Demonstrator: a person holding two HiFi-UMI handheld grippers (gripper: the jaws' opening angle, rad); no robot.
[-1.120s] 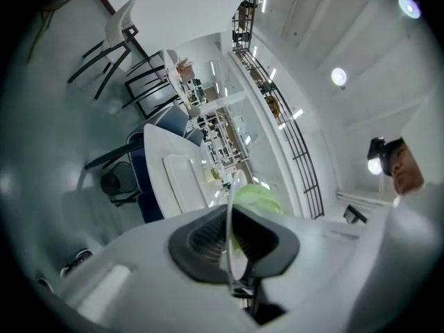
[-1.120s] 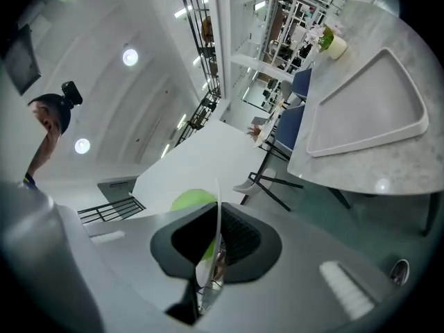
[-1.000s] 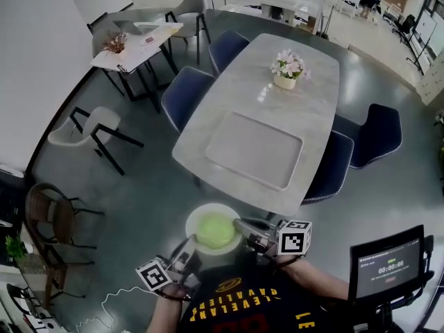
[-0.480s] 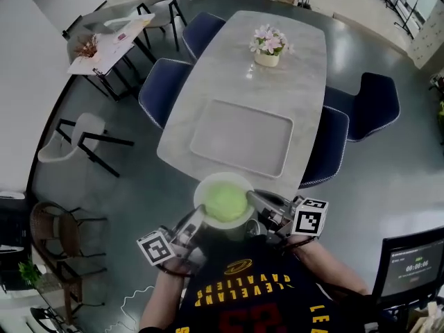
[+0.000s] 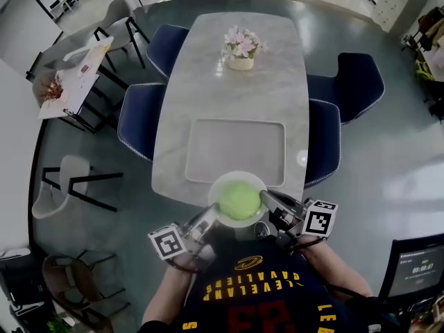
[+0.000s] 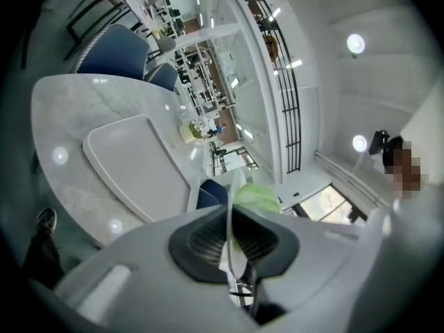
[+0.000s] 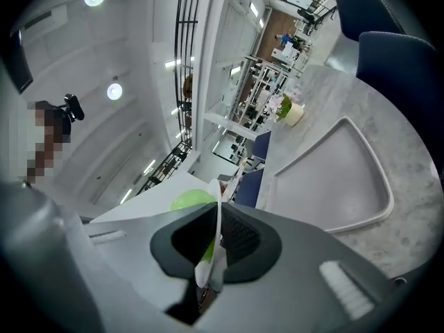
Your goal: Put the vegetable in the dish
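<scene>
A white dish (image 5: 220, 184) carries a pale green round vegetable (image 5: 240, 200). It hangs over the near edge of the grey marble table (image 5: 277, 103). My left gripper (image 5: 208, 219) is shut on the dish's near-left rim, and my right gripper (image 5: 269, 201) is shut on its right rim. The left gripper view has the rim (image 6: 228, 214) edge-on between the jaws of the left gripper (image 6: 232, 245), with the vegetable (image 6: 258, 198) behind. In the right gripper view the rim (image 7: 217, 217) is pinched the same way by the right gripper (image 7: 214, 245), with the vegetable (image 7: 189, 200) to its left.
A shallow grey tray (image 5: 236, 151) lies on the table just beyond the dish. A flower pot (image 5: 241, 48) stands at the far end. Blue chairs (image 5: 139, 120) (image 5: 322, 141) flank the table. A monitor (image 5: 415, 269) stands at the right.
Still gripped on both sides, the dish has been carried forward to the table; it now overlaps the table's near edge, just short of the tray.
</scene>
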